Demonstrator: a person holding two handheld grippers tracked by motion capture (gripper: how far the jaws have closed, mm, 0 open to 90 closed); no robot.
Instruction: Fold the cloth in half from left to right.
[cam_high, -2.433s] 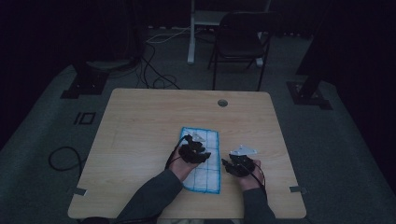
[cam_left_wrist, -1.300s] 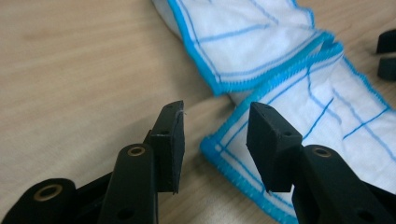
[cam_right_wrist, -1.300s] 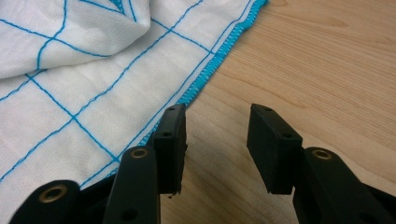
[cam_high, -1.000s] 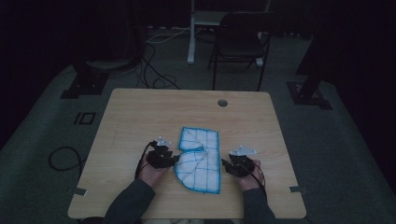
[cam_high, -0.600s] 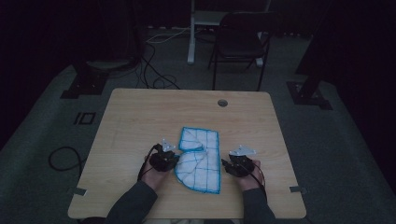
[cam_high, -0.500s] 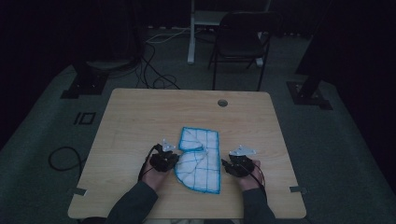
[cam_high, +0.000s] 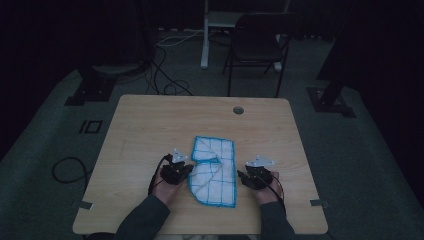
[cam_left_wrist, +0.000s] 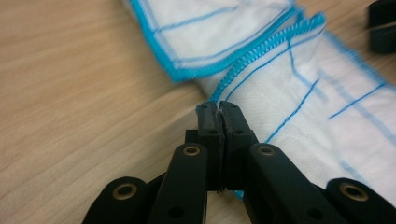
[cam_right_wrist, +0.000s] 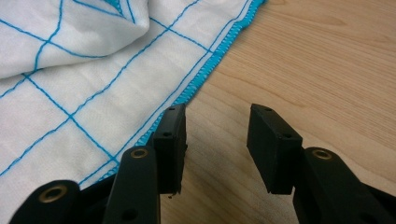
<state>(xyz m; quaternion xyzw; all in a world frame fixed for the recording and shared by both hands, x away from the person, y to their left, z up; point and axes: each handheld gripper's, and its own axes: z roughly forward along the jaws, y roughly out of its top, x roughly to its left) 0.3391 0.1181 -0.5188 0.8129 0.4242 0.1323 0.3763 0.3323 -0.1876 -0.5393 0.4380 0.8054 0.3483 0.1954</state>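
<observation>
A white cloth (cam_high: 215, 170) with a blue grid and blue hem lies rumpled on the wooden table (cam_high: 150, 125), its left side folded over. My left gripper (cam_high: 186, 170) is at the cloth's left edge. In the left gripper view its jaws (cam_left_wrist: 218, 108) have just been closing and now pinch the hemmed edge of the cloth (cam_left_wrist: 299, 93). My right gripper (cam_high: 243, 176) rests at the cloth's right edge. In the right gripper view it (cam_right_wrist: 217, 126) stands open over bare wood, its left jaw just touching the hem of the cloth (cam_right_wrist: 93, 93).
A round cable hole (cam_high: 238, 110) sits near the table's far edge. A dark chair (cam_high: 260, 45) stands behind the table. Cables (cam_high: 65, 167) lie on the floor at the left. The right gripper's jaw (cam_left_wrist: 383, 23) shows across the cloth in the left gripper view.
The left hand has moved from over the cloth to its left edge, and the cloth's left side now lies folded. The right hand has kept still.
</observation>
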